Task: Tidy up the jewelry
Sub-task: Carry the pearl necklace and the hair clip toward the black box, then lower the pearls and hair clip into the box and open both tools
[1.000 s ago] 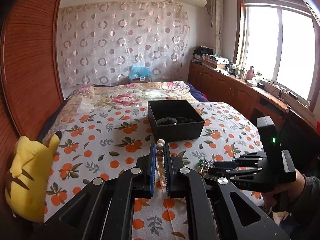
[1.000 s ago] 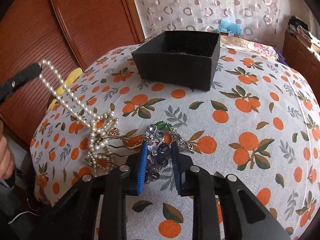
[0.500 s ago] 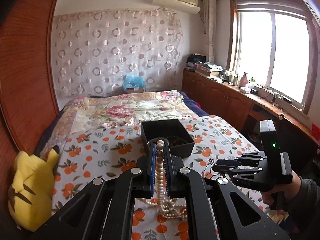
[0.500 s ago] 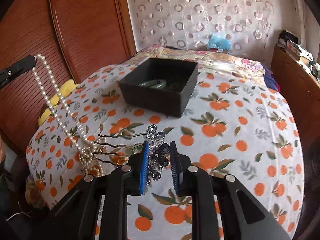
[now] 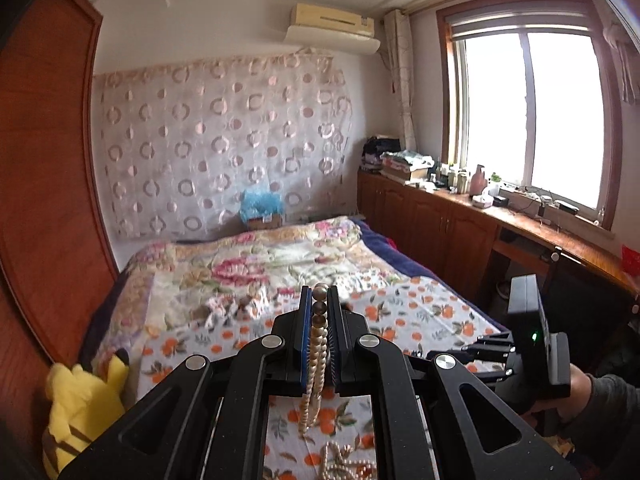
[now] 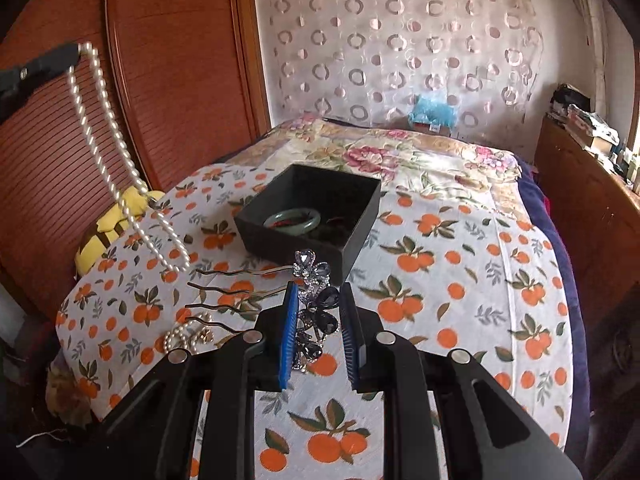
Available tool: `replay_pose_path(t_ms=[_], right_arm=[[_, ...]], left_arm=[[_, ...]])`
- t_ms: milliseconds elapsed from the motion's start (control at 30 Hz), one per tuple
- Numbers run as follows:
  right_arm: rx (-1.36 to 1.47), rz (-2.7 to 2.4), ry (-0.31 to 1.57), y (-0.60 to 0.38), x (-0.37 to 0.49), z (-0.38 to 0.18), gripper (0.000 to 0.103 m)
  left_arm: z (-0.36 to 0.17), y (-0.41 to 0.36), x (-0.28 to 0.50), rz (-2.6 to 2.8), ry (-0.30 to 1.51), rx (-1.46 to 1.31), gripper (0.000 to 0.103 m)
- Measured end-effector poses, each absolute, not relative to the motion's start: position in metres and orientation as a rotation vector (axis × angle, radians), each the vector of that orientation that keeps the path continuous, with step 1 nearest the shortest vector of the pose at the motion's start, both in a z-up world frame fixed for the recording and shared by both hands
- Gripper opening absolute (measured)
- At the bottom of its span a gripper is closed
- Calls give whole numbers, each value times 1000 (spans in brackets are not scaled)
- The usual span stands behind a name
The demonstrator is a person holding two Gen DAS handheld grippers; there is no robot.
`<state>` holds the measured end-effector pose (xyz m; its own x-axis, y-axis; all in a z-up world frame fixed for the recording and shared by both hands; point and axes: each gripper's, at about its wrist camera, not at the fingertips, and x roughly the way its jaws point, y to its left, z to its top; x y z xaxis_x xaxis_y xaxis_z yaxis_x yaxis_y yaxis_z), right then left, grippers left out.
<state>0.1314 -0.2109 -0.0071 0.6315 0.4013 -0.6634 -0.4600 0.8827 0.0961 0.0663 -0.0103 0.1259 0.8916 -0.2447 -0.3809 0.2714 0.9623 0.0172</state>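
While the right gripper point(image 6: 318, 330) clamps its blue-padded jaws on the jewelled head of the dark crystal-flower hair comb with four wavy metal prongs point(image 6: 316, 312), the comb's long axis runs crosswise to the fingers: the prongs project to the left in the right wrist view, level and clear of the orange-print bedspread point(image 6: 460, 288). The open black square cardboard box point(image 6: 308, 220) lies directly ahead of this gripper, just beyond the comb's head, and already contains a pale green bangle point(image 6: 292, 218). By that geometry the right hand is judged the nearer to the box; a short forward carry should place the comb over the opening, with the prongs turned to fit inside the walls.

The left gripper point(image 5: 320, 320) is clenched on the long white pearl necklace point(image 5: 316, 360). In the right wrist view the strand hangs as a double loop from the fingertip at upper left, well to the left of the box, with its lower end trailing to a small heap of pearls on the bedspread. A yellow plush toy point(image 6: 116, 220) lies at the bed's left edge.
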Motion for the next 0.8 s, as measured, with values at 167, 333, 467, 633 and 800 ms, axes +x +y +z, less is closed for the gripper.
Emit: replay_pose_path(t_ms=[167,333,467,633,800], right_arm=[[-98,493,725,-212,145,-2,22],[-114,491,723,-211,162,1,22],[-121,478,715,-210,179,4,22],[-129,472,707,-205,203,7,22],[-159,474,709,-185,229,1,22]], left_arm=[[139,-17,81,-269,354,85,7],[144,-21,103,-279,349,78,7],[147,-25,119,-286,349,77,7],[147,-28,143,-288,352,87,7],[138,-28,170,-290,375,82,7]])
